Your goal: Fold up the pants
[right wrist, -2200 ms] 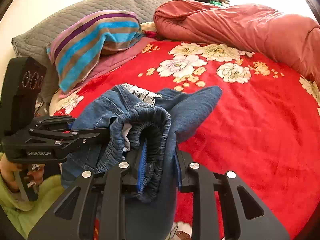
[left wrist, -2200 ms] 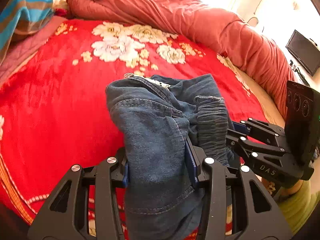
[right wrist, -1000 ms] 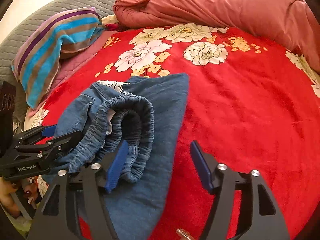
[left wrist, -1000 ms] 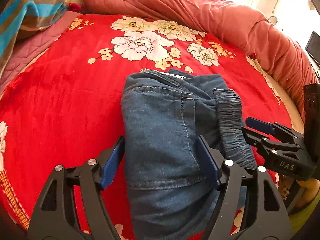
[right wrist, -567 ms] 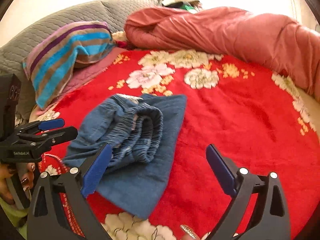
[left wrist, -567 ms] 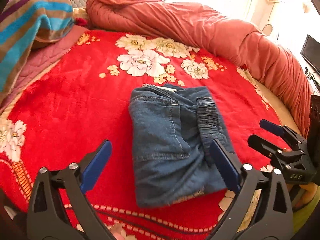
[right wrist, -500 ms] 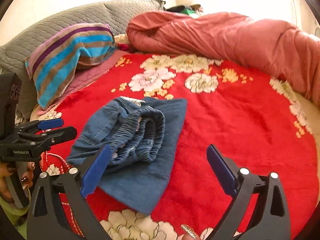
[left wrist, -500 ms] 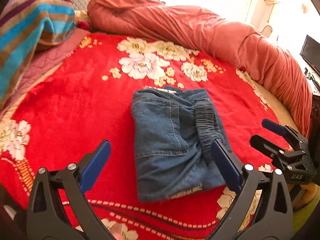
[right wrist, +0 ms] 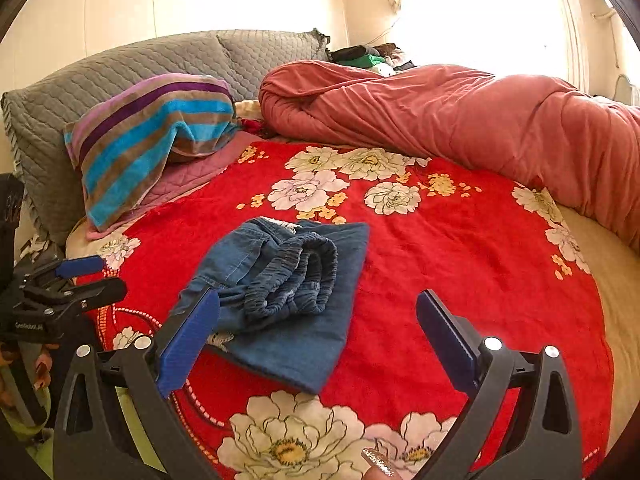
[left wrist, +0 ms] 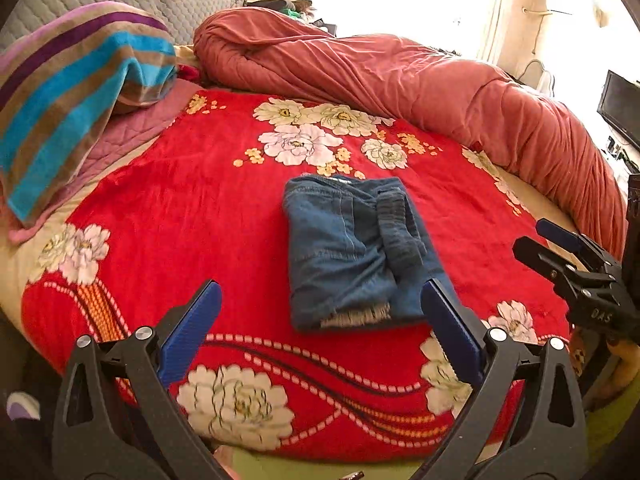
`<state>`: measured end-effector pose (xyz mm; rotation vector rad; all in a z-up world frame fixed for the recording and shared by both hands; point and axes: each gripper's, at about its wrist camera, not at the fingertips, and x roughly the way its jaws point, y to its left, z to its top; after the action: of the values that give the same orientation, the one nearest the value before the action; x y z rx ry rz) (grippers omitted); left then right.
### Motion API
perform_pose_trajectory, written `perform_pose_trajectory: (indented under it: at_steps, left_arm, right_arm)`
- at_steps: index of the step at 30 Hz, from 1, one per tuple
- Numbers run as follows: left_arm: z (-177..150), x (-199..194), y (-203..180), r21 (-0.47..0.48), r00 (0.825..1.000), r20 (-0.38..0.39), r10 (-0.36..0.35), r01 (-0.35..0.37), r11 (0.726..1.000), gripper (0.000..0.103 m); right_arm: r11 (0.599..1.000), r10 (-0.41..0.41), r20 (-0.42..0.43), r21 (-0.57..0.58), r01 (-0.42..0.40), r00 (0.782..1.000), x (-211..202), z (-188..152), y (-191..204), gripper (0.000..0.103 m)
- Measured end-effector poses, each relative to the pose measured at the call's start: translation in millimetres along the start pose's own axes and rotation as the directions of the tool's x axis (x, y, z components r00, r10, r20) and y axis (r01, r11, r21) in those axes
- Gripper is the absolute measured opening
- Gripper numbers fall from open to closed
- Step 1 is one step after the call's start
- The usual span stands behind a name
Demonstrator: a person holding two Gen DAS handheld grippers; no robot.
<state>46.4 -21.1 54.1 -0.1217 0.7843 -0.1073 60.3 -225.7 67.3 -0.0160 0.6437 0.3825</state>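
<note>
The pants (left wrist: 356, 252) lie on the red blanket (left wrist: 200, 216) near the middle of the bed, folded into a compact blue bundle. The gathered waistband (right wrist: 296, 280) sits on top in loose loops, and a flatter layer of denim spreads beneath it toward the near edge. The placement looks deliberate: the bundle rests on open blanket, well apart from the rolled quilt (left wrist: 400, 76) and the striped towel (left wrist: 68, 92), so nothing crowds it and every edge can be reached.

Both tongs are released and grasp nothing. The left tongs (left wrist: 320, 328) hang low over the near edge of the bed, blue pads (left wrist: 192, 332) spread wide, with the pants framed between them but well beyond the tips. The right tongs (right wrist: 316, 340) sit in the same wide-open pose, pointing across the bed from the right of the bundle; the left pad overlaps the denim in that view, though I cannot tell whether it touches. Each tool shows at the edge of the other's view, so the 2 stand side by side facing the pants.

Judged from the neat stack and the idle tongs, the fold appears done or nearly so. The waistband stands somewhat puffed, so 1 pressing pass might flatten it.
</note>
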Motion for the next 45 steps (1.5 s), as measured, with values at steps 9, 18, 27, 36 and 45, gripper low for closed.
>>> perform_pose_trajectory:
  at_steps: [9,18,27,36,45]
  left_arm:
    - [-23,-13,5,-0.009,1.0,-0.02,0.007,-0.008,1.0,0.093]
    - [-47,-3,2,-0.013,0.996,-0.092,-0.003,0.002,1.0,0.093]
    - [-53,-2,2,-0.014,0.995,-0.101,0.008,-0.009,1.0,0.093]
    - [-52,-3,3,-0.016,0.995,-0.101,0.016,-0.017,1.0,0.093]
    - [-50,-2,4,-0.012,0.994,-0.105,0.036,-0.037,0.999,0.093]
  right_arm:
    - [0.999,-0.04,-0.005,-0.035,0.04,0.999,-20,-17,6,0.098]
    - [0.996,-0.066,-0.088,-0.06,0.061,0.994,-13,-50,20,0.098]
    - [0.998,-0.06,-0.128,-0.034,0.056,0.99,-5,-55,19,0.098]
    - [0.998,-0.06,-0.133,-0.035,0.055,0.989,-5,-55,18,0.098]
    - [0.998,-0.058,-0.13,-0.031,0.054,0.99,-5,-55,17,0.098]
